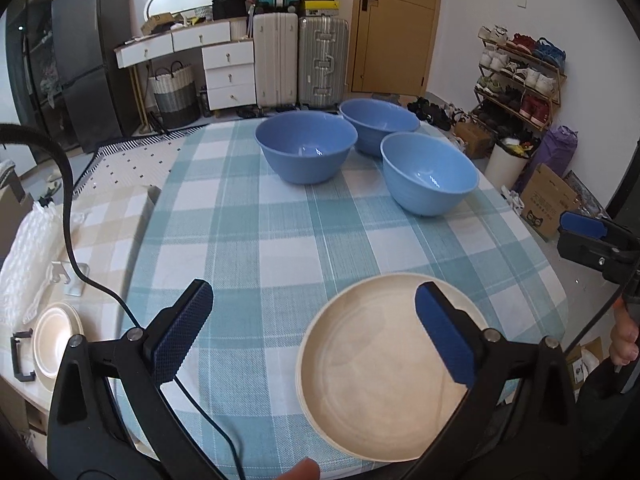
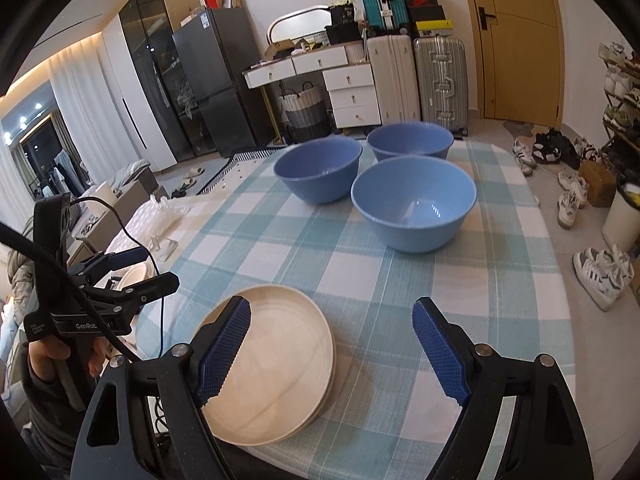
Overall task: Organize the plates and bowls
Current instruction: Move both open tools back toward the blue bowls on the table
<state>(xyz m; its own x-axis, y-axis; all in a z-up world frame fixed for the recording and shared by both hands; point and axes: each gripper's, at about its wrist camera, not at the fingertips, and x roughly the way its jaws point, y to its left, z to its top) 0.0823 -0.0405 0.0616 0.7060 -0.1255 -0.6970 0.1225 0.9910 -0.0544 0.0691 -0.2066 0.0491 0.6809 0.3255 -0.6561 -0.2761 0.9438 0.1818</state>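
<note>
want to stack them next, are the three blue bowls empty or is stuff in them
Empty: all three blue bowls stand upright, and their visible insides are bare.

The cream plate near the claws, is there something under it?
Yes. Under the top cream plate more plate rims show at its right edge, so it tops a stack. Under the stack lies the checked tablecloth. How many plates are there stays hidden.

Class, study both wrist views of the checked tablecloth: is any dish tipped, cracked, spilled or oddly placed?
Nothing looks damaged or spilled. The three blue bowls stand upright, apart and unstacked. The cream plates lie flat in a low stack near the table's near edge, slightly uneven at the rim. More cream plates sit on the side surface.
</note>
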